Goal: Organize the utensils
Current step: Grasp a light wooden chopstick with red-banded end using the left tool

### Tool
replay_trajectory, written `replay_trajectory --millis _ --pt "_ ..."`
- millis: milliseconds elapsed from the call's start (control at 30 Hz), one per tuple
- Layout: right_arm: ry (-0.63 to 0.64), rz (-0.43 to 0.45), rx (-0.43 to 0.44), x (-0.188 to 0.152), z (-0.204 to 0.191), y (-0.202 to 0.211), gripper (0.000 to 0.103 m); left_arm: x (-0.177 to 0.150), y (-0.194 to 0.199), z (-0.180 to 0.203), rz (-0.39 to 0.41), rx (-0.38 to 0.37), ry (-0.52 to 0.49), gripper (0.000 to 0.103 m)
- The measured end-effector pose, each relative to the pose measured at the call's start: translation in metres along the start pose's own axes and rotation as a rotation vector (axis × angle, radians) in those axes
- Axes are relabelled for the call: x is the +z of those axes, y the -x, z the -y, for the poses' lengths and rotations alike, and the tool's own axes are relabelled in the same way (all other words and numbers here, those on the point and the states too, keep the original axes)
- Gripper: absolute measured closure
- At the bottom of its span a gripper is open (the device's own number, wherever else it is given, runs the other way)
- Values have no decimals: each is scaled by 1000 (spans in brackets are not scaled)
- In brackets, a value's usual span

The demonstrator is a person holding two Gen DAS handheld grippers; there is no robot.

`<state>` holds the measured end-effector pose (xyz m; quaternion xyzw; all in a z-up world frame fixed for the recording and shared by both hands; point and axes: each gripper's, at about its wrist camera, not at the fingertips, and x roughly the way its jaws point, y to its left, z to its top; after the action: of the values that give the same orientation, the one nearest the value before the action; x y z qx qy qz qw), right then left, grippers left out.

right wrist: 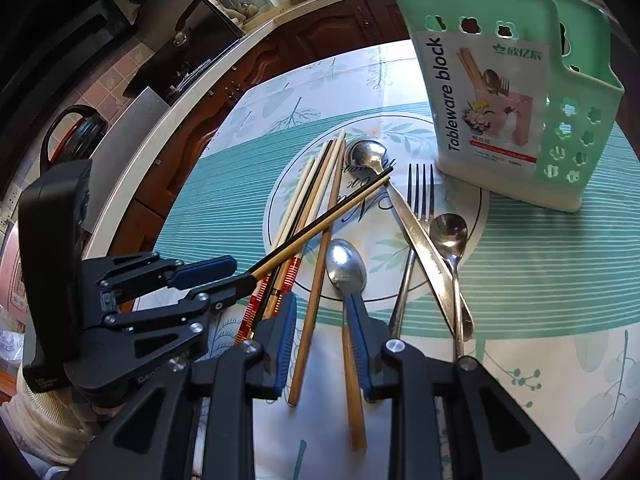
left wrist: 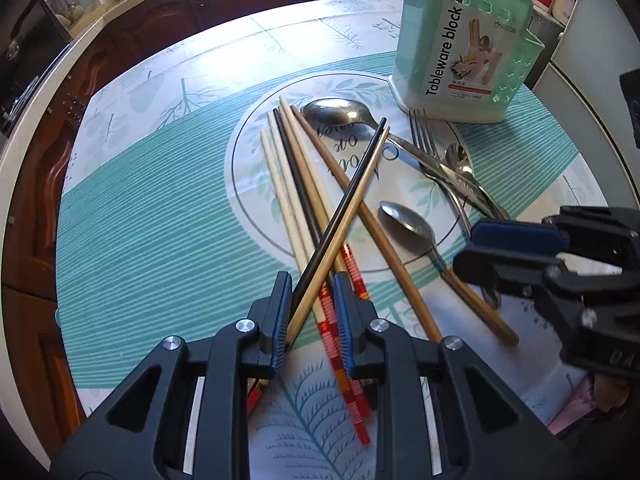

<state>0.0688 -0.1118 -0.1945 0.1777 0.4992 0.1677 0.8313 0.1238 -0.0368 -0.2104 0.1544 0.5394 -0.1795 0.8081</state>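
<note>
L hand-held gripper [left wrist: 310,300] pinching black + tan chopstick pair [left wrist: 344,204]; R hand-held gripper [right wrist: 320,316] narrow, empty. Next I lift pair to green holder [left wrist: 464,40].

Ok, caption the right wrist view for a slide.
Utensil sorting: left gripper pinches two chopsticks; right gripper open astride a spoon.

Glossy metal spoons [right wrist: 346,266], wooden chopsticks [left wrist: 348,204]

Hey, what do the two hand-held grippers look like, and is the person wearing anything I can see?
Both look alike. The left hand-held gripper and right hand-held gripper have black plastic frames with triangular cut-outs and silver round fasteners. Their fingers carry ribbed blue pads. In the right wrist view, a boxy black block sits on the left one's body, and a cream knitted sleeve shows beneath it.
</note>
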Motion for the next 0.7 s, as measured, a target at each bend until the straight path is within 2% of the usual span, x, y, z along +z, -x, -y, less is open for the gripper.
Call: replay_trajectory --millis 367,533,700 --pt "-33 13 22 -1 10 5 77 29 -23 25 -66 63 -89 84" --pt "-38 18 29 -2 12 6 77 35 -27 19 -92 20 -97 85" --pt "-38 23 36 -3 12 7 77 40 -28 5 -118 -26 -61 91"
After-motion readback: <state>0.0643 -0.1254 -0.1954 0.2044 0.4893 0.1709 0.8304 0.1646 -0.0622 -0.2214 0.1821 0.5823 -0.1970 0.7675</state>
